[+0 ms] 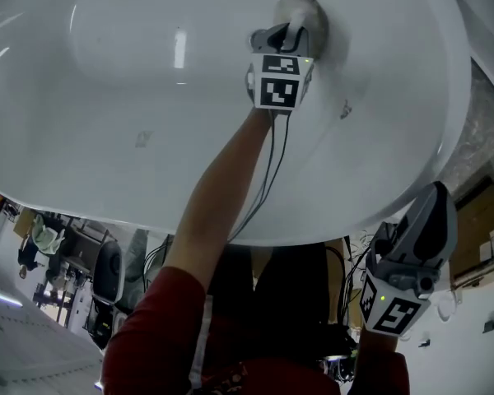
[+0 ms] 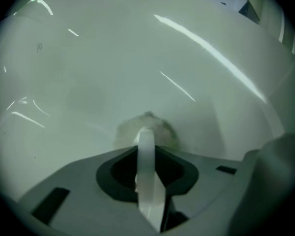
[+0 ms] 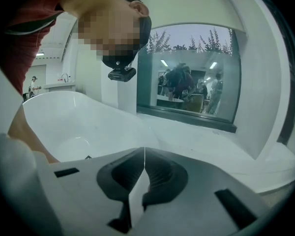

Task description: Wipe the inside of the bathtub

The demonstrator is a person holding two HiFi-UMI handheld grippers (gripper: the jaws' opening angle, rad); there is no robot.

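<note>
Head view, upper middle: left gripper (image 1: 290,30), jaws clamped on what looks like a cloth (image 1: 307,8), presses it against the bathtub (image 1: 132,81) wall, probably mid-wipe; next, sweep sideways. Right gripper (image 1: 421,235), lower right, is closed and empty.

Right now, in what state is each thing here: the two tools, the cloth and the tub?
left tool: shut on the cloth, holding it against the tub's inside.
right tool: shut, empty, held outside the tub.
cloth: bunched, gripped, touching the tub wall.
tub: glossy, no water seen.
</note>
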